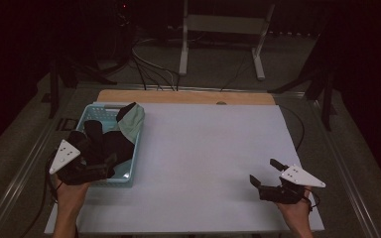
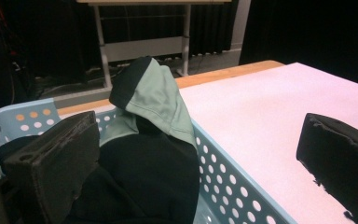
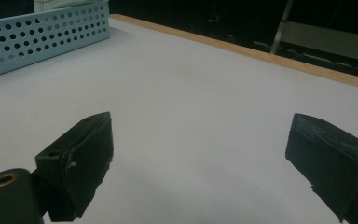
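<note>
High view: white table [image 1: 203, 163] with a wooden strip along the far edge; dark room, a metal stand frame [image 1: 223, 29] and floor cables behind it.
Basket: light blue perforated basket [image 1: 136, 148] on the table's left side, near the left edge.
Contents: dark clothing [image 1: 116, 144] piled inside; a pale green garment with a black band [image 1: 131, 121] sits on top at the far end, draped up over the rim.
Left gripper: left gripper [image 1: 96, 166] at the near end of the basket, held in the person's left hand [image 1: 72, 191], grey plate on top.
Left gripper view: jaws spread wide, nothing between them; one jaw over the dark clothing inside the basket, the other outside over the bare table. Basket wall [image 2: 228, 177] runs between them; green garment [image 2: 156, 100] stands up just ahead.
Right gripper: right gripper [image 1: 264, 176] near the table's front right corner, well apart from the basket, held in the right hand [image 1: 292, 208].
Right gripper view: jaws spread wide, empty, over bare white table [image 3: 191, 102]; basket [image 3: 42, 37] at far upper left.
</note>
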Available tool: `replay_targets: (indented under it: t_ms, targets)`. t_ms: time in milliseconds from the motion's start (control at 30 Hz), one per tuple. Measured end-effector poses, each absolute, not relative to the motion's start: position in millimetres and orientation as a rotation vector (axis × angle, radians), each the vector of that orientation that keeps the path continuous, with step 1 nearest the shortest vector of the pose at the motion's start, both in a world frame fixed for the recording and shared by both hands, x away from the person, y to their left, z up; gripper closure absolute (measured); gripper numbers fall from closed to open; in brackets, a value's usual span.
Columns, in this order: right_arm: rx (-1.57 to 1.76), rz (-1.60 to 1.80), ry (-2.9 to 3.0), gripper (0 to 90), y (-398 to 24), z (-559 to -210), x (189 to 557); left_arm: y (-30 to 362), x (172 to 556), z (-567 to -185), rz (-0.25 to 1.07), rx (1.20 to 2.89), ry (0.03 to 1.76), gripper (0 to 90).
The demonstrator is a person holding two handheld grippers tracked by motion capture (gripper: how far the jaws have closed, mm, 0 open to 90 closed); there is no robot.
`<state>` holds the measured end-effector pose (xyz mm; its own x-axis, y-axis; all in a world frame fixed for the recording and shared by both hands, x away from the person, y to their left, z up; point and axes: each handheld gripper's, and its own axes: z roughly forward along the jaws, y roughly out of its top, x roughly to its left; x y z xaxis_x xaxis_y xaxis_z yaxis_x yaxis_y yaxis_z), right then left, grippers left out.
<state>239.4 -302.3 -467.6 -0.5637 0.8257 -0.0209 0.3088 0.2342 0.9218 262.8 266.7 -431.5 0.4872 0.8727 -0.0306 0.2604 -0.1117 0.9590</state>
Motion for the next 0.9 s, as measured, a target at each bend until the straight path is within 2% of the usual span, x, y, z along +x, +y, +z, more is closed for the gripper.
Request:
replay_targets:
  t_ms: [467, 900]
  targets:
    - [1.033, 1.315, 2.000, 7.4, -301.7, -468.1, 239.3, 261.8, 261.5, -429.3, 0.746, 1.663, 0.984, 0.3]
    - [1.039, 1.318, 1.982, 7.4, -300.9, -467.7, 236.8, 258.9, 269.0, -427.1, 0.737, 1.681, 0.997, 0.3]
